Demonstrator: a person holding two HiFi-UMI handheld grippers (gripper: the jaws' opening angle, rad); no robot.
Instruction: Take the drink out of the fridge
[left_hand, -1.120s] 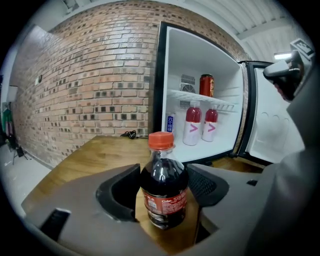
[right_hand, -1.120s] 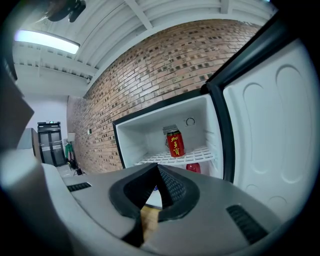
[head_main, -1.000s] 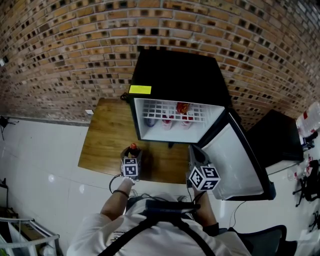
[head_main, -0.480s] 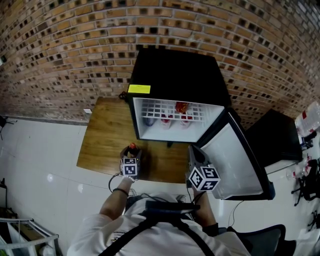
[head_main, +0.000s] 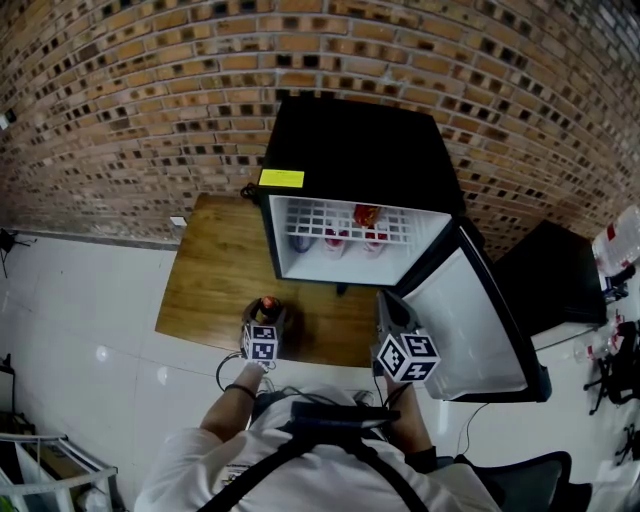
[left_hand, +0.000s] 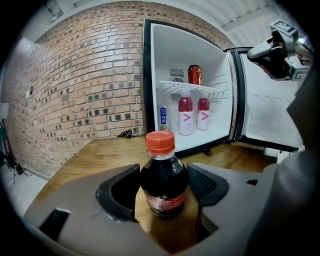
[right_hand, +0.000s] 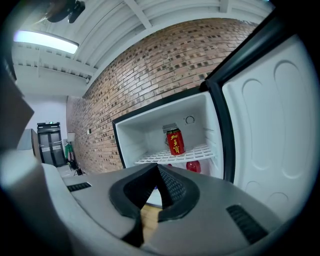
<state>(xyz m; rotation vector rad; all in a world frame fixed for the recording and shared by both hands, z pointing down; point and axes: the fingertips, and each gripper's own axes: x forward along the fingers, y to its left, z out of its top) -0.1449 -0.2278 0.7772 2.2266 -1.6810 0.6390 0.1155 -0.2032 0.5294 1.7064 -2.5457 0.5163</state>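
My left claw is closed, jaws wide, on the dark cola bottle with the orange-red cap. It stands on the wooden bench, with the open black fridge at its 12 o'clock. My right claw is closed and empty. I judge the set-down is in hand; next I should loosen my grip and back off toward 6 o'clock without tipping the bottle.

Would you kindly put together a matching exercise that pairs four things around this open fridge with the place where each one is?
Things:
1. cola bottle
2. red can
3. pink bottles
4. yellow label

Places:
A. on the fridge's black top
B. between the pads of the left claw
C. under the wire shelf
D. on the wire shelf

Pairs: 1-B, 2-D, 3-C, 4-A
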